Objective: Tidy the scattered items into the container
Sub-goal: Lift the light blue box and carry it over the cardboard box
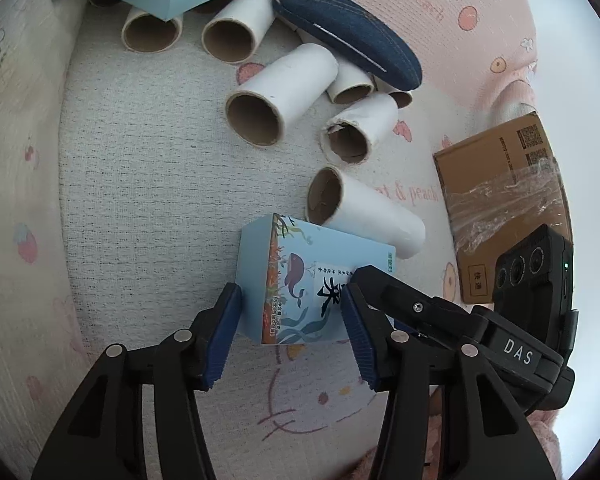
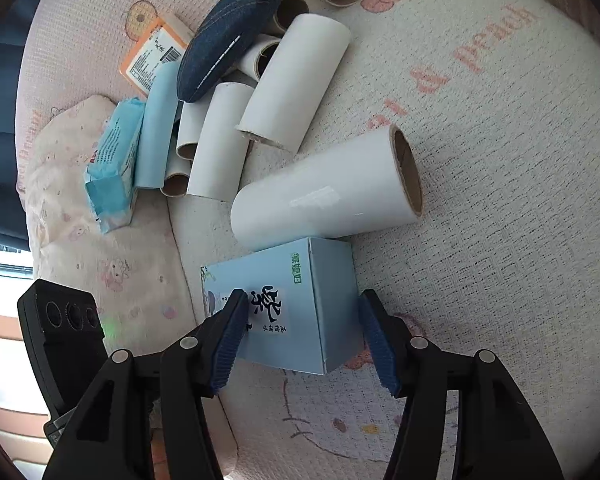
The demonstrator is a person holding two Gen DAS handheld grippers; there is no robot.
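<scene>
A light blue box (image 1: pixel 300 280) with a whale print lies on the pink patterned bed cover; it also shows in the right wrist view (image 2: pixel 296 304). My left gripper (image 1: pixel 292 316) is open with its pads on either side of the box. My right gripper (image 2: pixel 304 332) is open and straddles the same box from the other side; its finger shows in the left wrist view (image 1: pixel 384 284). A white cardboard tube (image 1: pixel 364 216) (image 2: pixel 324 196) lies right behind the box. A brown cardboard box (image 1: pixel 504 200) sits at the right.
Several more white tubes (image 1: pixel 280 96) (image 2: pixel 296 80), a dark denim case (image 1: pixel 348 32) (image 2: pixel 228 32), a blue tissue pack (image 2: pixel 116 164), a pale blue carton (image 2: pixel 158 128) and an orange packet (image 2: pixel 152 54) lie in a heap beyond. A cream pillow (image 2: pixel 84 216) lies at the left.
</scene>
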